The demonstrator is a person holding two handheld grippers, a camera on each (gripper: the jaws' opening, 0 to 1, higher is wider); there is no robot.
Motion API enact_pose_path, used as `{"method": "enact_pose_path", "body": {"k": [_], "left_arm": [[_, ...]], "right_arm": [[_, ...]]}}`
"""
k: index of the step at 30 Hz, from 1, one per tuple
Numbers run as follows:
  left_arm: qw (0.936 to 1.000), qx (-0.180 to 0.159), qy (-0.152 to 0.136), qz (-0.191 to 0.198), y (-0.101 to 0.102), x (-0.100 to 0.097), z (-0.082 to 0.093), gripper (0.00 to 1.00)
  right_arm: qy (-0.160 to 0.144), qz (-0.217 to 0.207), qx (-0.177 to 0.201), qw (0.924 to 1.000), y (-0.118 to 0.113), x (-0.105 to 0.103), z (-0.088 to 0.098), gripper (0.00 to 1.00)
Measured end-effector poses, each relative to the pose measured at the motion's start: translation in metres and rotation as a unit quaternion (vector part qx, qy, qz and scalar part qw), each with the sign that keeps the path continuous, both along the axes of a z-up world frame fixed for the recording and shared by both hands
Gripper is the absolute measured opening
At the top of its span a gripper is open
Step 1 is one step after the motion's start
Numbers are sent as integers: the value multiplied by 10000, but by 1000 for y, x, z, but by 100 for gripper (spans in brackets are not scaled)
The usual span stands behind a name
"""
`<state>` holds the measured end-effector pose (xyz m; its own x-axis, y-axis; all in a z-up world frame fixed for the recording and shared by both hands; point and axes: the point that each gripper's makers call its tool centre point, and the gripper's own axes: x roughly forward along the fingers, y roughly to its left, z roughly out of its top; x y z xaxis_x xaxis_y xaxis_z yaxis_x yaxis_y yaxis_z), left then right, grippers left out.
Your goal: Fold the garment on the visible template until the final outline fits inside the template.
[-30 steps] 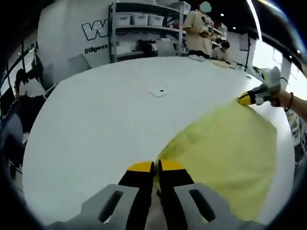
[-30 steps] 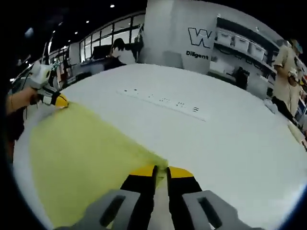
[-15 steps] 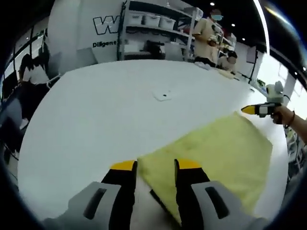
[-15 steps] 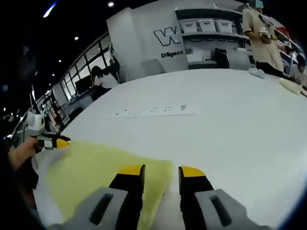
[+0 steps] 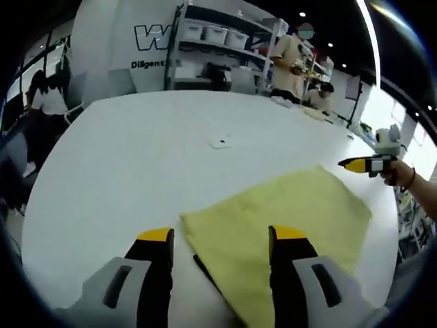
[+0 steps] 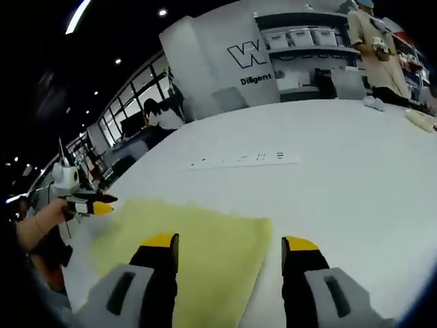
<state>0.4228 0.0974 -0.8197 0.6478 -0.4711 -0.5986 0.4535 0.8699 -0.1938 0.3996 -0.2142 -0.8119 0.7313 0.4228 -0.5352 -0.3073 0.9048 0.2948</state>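
Observation:
A yellow garment lies flat on the round white table. In the left gripper view my left gripper stands open just above the cloth's near corner, holding nothing. My right gripper, held by a hand, hovers beside the far right corner. In the right gripper view the garment spreads under and to the left of my right gripper, whose jaws are wide apart and bare. My left gripper hangs off the cloth's left edge.
A small white plate sits mid-table, and a long flat strip with dark marks runs beyond the garment. Shelves with bins and standing people are behind the table. A seated person is at the far left.
Both grippers were shut on the garment's corners and holding it stretched. They have opened and let go, and the cloth now rests flat on the table.

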Motion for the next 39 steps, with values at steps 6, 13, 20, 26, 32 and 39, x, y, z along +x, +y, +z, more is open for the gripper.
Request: {"method": "enact_pose_path", "body": {"k": [6,13,20,26,32,39], "left_arm": [[10000,-86,-11,-9,-1,-16,8,56],[9997,-194,-112,-113,-3,-36,18,58],[9996,-236,-57,-162,-1,-67,15,59],[9996,-190,-102,-207,3,-82,15,59],[9994,-189,-174,-246,9,-101,11,53],[9995,-249,-185,-109,22,-121,6,51]], "right_arm": [[0,188,-35,9998,7,-21,1,61],[3,358,27,9994,12,-45,4,62],[-48,498,-10,9987,16,-74,4,61],[-48,609,-136,9980,11,-93,0,60],[-76,681,-203,9974,4,-109,0,57],[-180,798,-401,9958,3,-122,-7,44]]}}
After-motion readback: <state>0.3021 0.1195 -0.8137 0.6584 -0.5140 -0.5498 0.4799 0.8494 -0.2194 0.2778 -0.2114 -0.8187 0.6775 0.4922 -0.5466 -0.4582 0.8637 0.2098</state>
